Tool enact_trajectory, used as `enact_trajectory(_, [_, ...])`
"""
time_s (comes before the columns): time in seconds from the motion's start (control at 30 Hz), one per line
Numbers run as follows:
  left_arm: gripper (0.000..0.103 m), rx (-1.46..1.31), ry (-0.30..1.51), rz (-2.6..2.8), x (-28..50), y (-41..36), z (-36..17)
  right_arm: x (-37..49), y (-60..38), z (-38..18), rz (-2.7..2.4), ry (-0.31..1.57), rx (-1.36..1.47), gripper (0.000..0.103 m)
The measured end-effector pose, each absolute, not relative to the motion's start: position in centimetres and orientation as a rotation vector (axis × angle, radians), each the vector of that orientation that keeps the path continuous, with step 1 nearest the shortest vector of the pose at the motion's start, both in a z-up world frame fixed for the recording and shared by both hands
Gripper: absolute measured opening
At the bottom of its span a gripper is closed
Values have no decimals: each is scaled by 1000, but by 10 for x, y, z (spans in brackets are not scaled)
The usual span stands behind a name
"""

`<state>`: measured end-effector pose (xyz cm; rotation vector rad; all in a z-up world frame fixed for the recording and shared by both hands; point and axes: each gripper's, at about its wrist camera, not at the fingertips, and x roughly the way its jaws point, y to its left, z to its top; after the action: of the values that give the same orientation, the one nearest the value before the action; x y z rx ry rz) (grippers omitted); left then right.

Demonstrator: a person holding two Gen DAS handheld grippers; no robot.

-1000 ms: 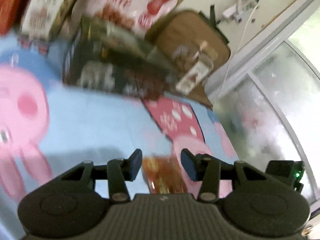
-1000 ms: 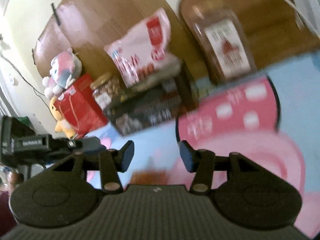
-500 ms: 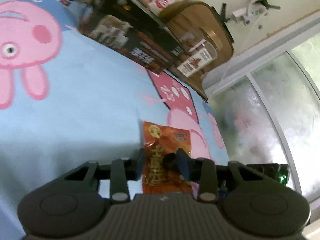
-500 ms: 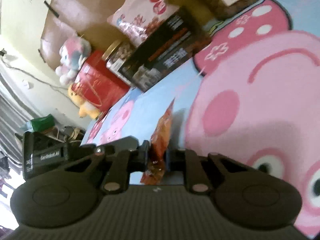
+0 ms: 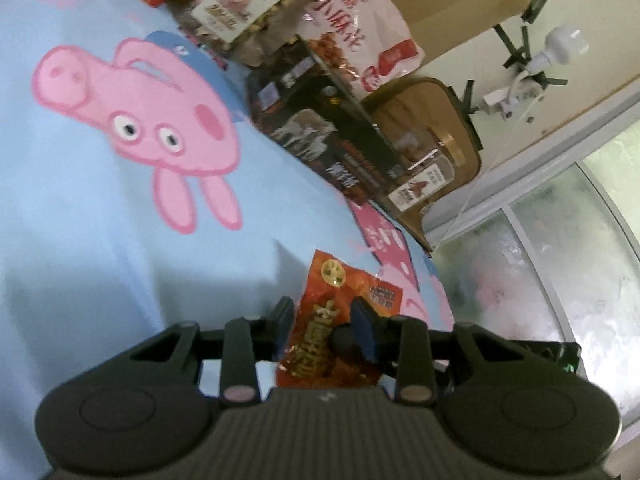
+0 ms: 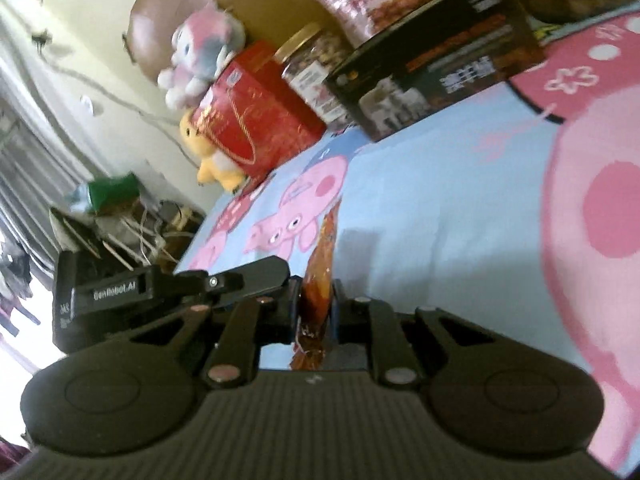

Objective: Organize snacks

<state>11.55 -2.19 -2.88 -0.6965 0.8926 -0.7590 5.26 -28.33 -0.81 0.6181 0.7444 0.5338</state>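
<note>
A small red-orange snack packet [image 5: 340, 312] is held above the blue cartoon-pig sheet [image 5: 80, 208]. My right gripper [image 6: 316, 304] is shut on the packet [image 6: 322, 268], seen edge-on between its fingers. In the left wrist view the packet sits between my left gripper's [image 5: 326, 320] fingers, which stand apart with the right gripper's tip among them; the left is open around it. My left gripper also shows in the right wrist view [image 6: 224, 280], just left of the packet.
Along the far edge stand a black box [image 5: 328, 136], a pink-white snack bag [image 5: 356, 40], two nut jars [image 5: 240, 8] [image 5: 424, 172], and a red gift box [image 6: 248, 120]. Plush toys [image 6: 200, 52] sit beyond. A window [image 5: 540, 260] is at the right.
Both grippers closed in on the packet from open over the sheet; the right shut on it and lifted it, and the views swung back so more sheet shows.
</note>
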Motion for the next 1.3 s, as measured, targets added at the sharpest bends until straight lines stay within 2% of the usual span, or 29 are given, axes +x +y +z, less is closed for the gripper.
enact_trajectory(0.37, [29, -671, 841, -804, 113, -21, -31, 50, -289, -16, 525, 755, 646, 21])
enact_trajectory(0.43, [26, -673, 837, -806, 113, -21, -32, 50, -288, -16, 526, 757, 647, 22])
enact_trajectory(0.63, [25, -682, 839, -805, 112, -21, -30, 46, -286, -12, 521, 744, 609, 19])
enact_trajectory(0.83, [25, -617, 792, -832, 124, -35, 4, 51, -291, -3, 561, 723, 652, 18])
enact_trajectory(1.13, [25, -486, 653, -880, 208, -92, 80, 109, -317, 60, 503, 503, 549, 17])
enact_trajectory(1.3, [25, -446, 622, -861, 259, -120, 97, 160, -337, 73, 459, 463, 553, 17])
